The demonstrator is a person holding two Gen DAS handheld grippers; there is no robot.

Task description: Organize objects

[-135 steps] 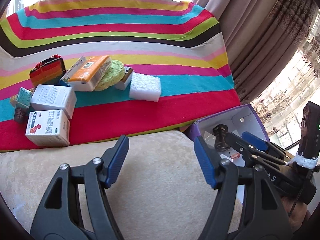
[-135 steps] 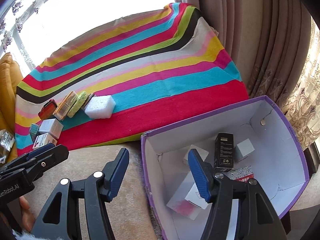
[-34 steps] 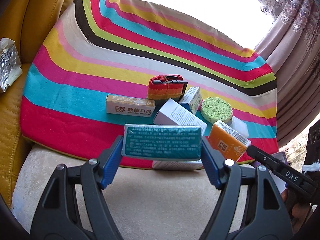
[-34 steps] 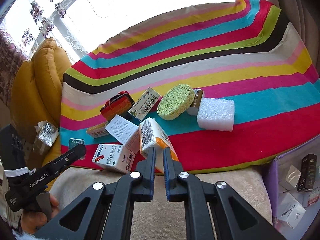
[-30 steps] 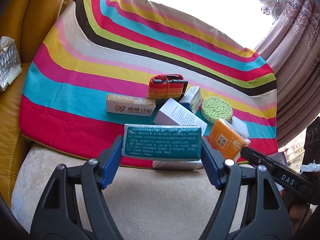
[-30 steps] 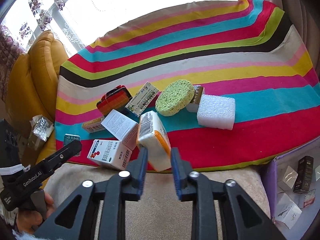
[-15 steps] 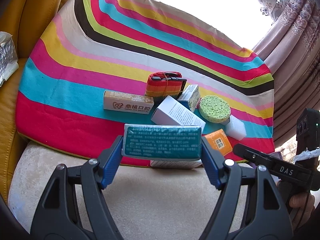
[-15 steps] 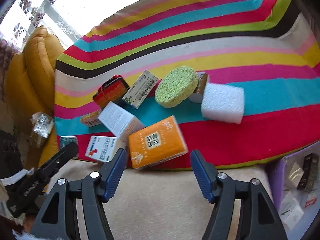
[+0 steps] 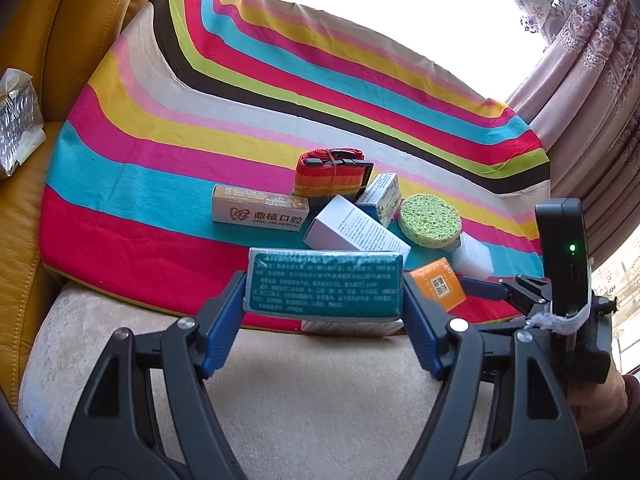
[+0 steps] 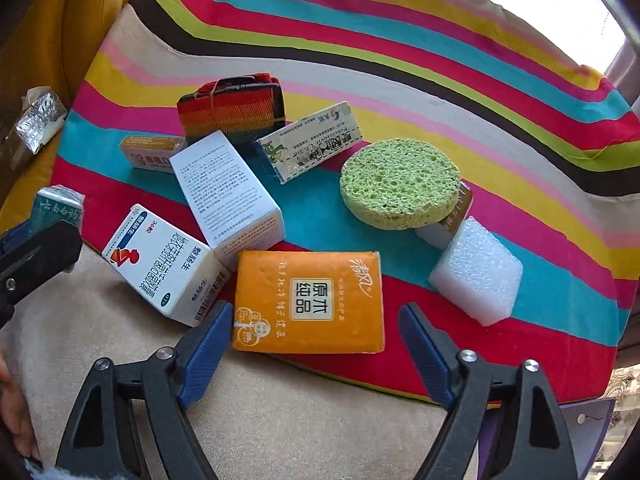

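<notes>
My left gripper (image 9: 324, 316) is shut on a teal box (image 9: 324, 282), held above the beige cushion. In the right wrist view that box (image 10: 56, 208) and the left gripper (image 10: 36, 248) show at the far left. An orange tissue pack (image 10: 308, 300) lies flat at the striped cloth's front edge. My right gripper (image 10: 314, 328) hangs over it with its jaws opening; the pack sits between them, the right pad clearly apart from it. From the left wrist view the pack (image 9: 438, 284) shows with a right-gripper finger (image 9: 484, 288) beside it.
On the striped cloth (image 10: 400, 60) lie a white box with a red figure (image 10: 160, 264), a plain white box (image 10: 228, 196), a green round sponge (image 10: 400, 184), a white foam block (image 10: 476, 272) and a rainbow strap roll (image 10: 232, 112). A purple box corner (image 10: 584, 420) is at lower right.
The right gripper let go of the orange pack, which tipped from its edge to lie flat. Its jaws widened and it moved closer over the pile. The left gripper kept still with the teal box.
</notes>
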